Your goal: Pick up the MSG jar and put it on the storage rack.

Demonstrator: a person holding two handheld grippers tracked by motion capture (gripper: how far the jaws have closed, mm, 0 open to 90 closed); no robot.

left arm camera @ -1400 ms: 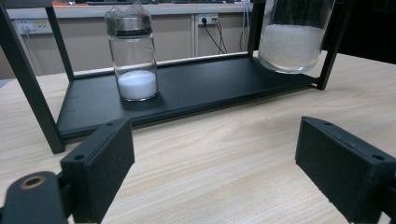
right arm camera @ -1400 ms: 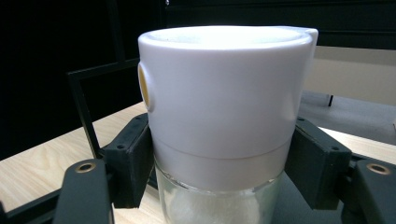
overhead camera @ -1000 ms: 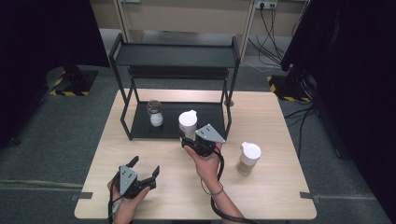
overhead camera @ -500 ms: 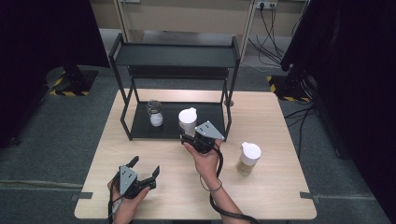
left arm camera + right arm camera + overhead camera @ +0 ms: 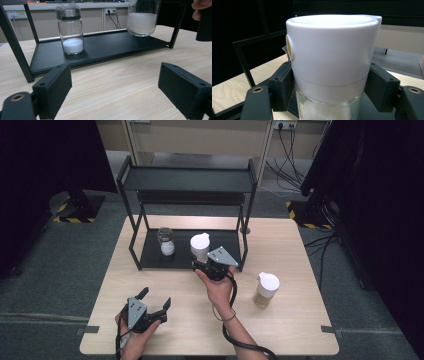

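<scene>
A glass jar with a white lid (image 5: 200,245) and white grains inside sits at the front of the black rack's lower shelf (image 5: 150,255). My right gripper (image 5: 201,263) is shut on it. In the right gripper view both black pads press the white-lidded jar (image 5: 329,50) just under the lid, with the right gripper (image 5: 329,95) centred on it. From the left gripper view I cannot tell whether that jar (image 5: 143,17) rests on the shelf or hangs just above it. My left gripper (image 5: 156,296) lies open near the table's front left, its jaws (image 5: 117,92) wide apart over bare wood.
A small glass jar (image 5: 166,242) with white powder (image 5: 71,31) stands on the lower shelf, left of the held jar. A third jar with a white lid and brownish contents (image 5: 265,290) stands on the table at the right. The rack's posts (image 5: 246,235) frame the shelf.
</scene>
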